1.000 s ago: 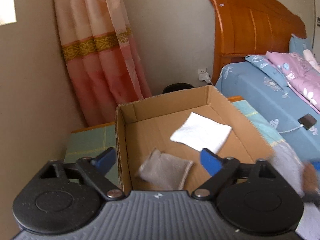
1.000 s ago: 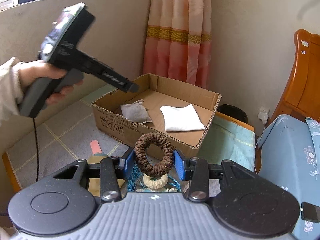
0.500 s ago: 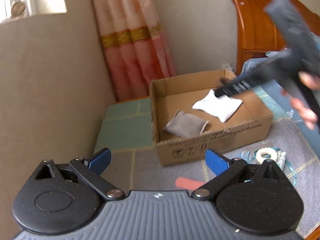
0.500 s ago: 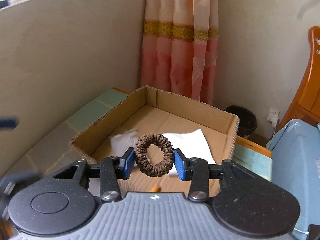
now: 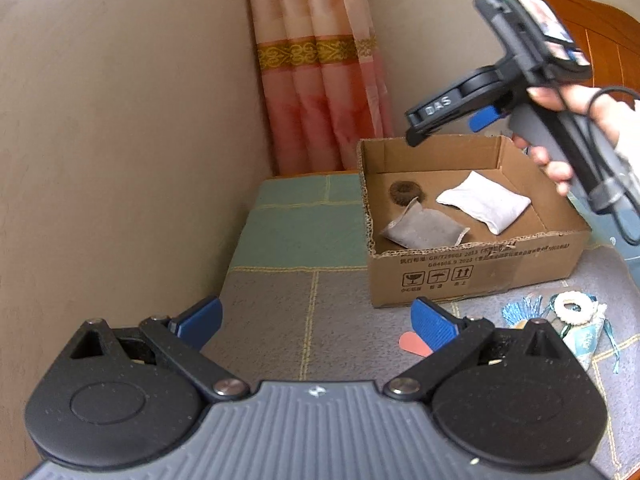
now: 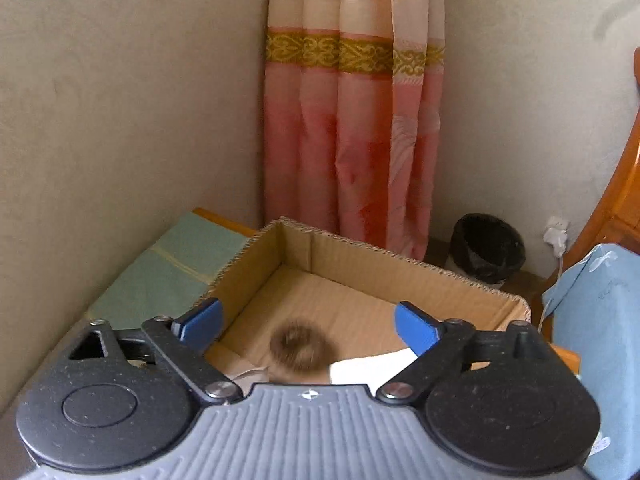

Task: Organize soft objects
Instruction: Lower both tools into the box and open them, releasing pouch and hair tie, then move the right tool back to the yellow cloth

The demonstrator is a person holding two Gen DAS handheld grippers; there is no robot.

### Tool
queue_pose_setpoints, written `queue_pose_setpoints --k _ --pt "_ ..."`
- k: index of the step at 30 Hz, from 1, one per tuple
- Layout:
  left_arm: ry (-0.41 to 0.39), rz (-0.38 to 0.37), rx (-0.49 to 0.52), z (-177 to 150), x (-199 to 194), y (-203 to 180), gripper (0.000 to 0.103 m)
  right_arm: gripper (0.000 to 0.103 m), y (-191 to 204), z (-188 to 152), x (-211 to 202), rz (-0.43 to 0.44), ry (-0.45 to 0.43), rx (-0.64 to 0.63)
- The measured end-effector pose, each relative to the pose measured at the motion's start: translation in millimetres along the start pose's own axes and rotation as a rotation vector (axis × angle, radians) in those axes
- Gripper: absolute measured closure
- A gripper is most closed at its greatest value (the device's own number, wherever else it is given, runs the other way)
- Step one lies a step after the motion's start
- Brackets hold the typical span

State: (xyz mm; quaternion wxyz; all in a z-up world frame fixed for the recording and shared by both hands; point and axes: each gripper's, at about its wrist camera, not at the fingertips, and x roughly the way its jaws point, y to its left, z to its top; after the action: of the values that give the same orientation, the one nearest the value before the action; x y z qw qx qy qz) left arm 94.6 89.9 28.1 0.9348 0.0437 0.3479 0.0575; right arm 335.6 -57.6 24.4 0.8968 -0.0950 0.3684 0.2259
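- The step in hand is the release of the brown hair tie (image 6: pixel 303 344) into the cardboard box (image 6: pixel 460 280). The right gripper (image 6: pixel 308 326) hangs over the box with its fingers (image 6: pixel 416 326) opening and nothing pinched between them; the tie shows blurred below them, just over or on the box floor, near the back left corner.
- In the left wrist view the same tie (image 5: pixel 405 192) sits at the back of the box (image 5: pixel 472 268), just behind the grey pouch (image 5: pixel 424 230) and to the left of the white pouch (image 5: pixel 486 202).
- To do this well, the right gripper (image 5: pixel 448 122) should probably stay above the box walls until its fingers are fully spread, so that the soft tie drops clear instead of snagging on a pad.
- A straight lift out, clear of the corrugated rim, would avoid nudging the light box across the cloth-covered desk (image 5: pixel 280 320).
- The left gripper (image 5: pixel 316 322) is low over the desk in front of the box, its fingers (image 5: pixel 434 326) spread wide and empty.
- Likely left to gather: the white ring-shaped tie (image 5: pixel 574 308) lying on a blue tasselled pouch (image 5: pixel 580 336) to the right of the box, and a small pink piece (image 5: pixel 414 344) just by the left gripper's right finger.
- For the next pick, a grasp across the ring's band would likely hold better than one on the loose tassels.
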Motion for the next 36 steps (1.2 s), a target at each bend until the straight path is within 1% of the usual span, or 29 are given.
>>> queue_pose_setpoints --k 4,6,10,16,20,23,27,33,36 --pt "-0.006 -0.021 -0.002 -3.2 -5.5 1.3 0.003 0.002 1.6 -5.9 -18.9 -0.012 -0.010 0.009" --pt "-0.008 -0.026 -0.001 -4.6 -8.3 1.2 0.003 0.001 4.0 -8.1 -29.7 -0.019 -0.009 0.006" --pt "-0.010 -0.026 -0.010 -7.2 -13.5 3.2 0.003 0.000 11.4 -23.8 -55.1 -0.041 -0.013 -0.006" --pt "-0.011 -0.039 -0.013 -12.7 -18.8 3.6 0.003 0.000 16.6 -55.2 -85.6 -0.073 -0.015 -0.006" --pt "0.001 -0.045 -0.006 -16.8 -18.4 2.3 0.003 0.000 16.3 -83.0 -102.7 -0.095 -0.027 0.013" --pt "0.012 -0.051 -0.004 -19.4 -15.8 1.4 0.003 0.000 16.2 -104.8 -113.6 -0.094 -0.032 0.034" --pt "0.018 -0.061 -0.007 -22.3 -14.1 1.9 0.003 0.000 18.9 -135.4 -120.7 -0.046 -0.006 0.053" --pt "0.032 -0.068 -0.006 -26.2 -10.3 1.0 0.003 0.000 38.1 -182.8 -121.4 0.081 0.066 0.014" --pt "0.039 -0.072 -0.006 -27.8 -8.5 0.0 0.003 0.000 50.0 -201.2 -115.8 0.125 0.101 -0.017"
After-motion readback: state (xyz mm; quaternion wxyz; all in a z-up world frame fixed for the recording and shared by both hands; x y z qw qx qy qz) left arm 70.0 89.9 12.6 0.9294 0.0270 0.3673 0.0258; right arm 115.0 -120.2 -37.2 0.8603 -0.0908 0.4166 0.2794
